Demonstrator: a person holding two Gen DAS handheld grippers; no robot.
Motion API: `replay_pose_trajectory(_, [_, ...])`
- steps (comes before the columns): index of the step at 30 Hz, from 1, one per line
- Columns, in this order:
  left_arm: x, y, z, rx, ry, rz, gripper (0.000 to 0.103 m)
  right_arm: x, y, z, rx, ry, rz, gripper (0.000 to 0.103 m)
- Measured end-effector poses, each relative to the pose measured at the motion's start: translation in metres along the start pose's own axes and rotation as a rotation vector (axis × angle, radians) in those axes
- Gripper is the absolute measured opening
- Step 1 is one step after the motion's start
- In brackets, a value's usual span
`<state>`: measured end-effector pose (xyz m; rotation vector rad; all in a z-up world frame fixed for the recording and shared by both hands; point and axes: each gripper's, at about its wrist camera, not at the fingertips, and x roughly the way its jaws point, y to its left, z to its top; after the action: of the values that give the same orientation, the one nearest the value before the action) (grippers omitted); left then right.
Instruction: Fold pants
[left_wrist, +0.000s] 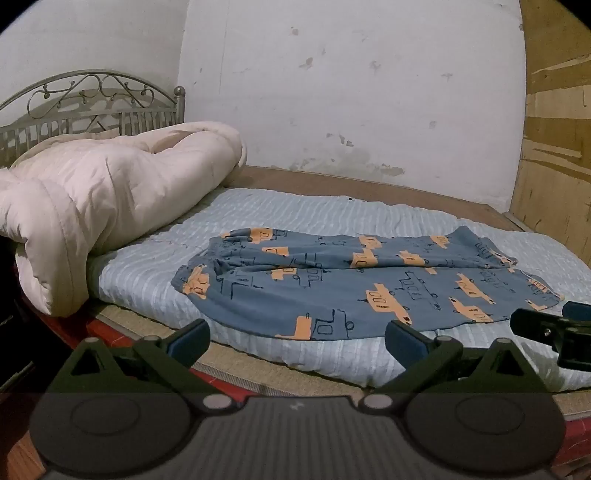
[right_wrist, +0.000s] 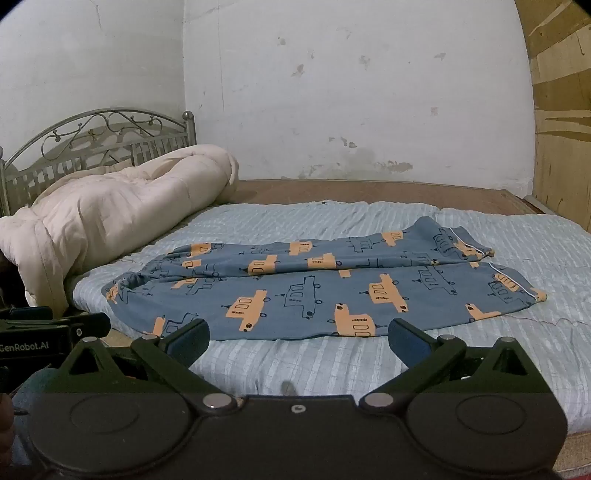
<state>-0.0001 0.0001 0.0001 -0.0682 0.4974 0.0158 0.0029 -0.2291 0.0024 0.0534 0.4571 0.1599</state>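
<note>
Blue pajama pants (right_wrist: 317, 291) lie flat on the striped mattress pad (right_wrist: 332, 365).
We hold the left gripper (left_wrist: 297, 339) and right gripper (right_wrist: 299, 338) near the pad's front edge, jaws spread wide, empty.

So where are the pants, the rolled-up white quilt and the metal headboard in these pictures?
pants (right_wrist: 295, 291): right wrist view, middle of the near leg.
white quilt (left_wrist: 110, 192): left wrist view, its broad top surface.
metal headboard (right_wrist: 107, 129): right wrist view, the scrollwork under its arch.
</note>
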Motion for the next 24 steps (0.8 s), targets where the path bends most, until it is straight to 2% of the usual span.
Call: replay_pose_trajectory(24, [0.0, -0.0002, 0.0, 0.004, 0.003, 0.002, 0.102, -0.0022, 0.0013, -0.0001, -0.002, -0.003, 0.0, 0.102])
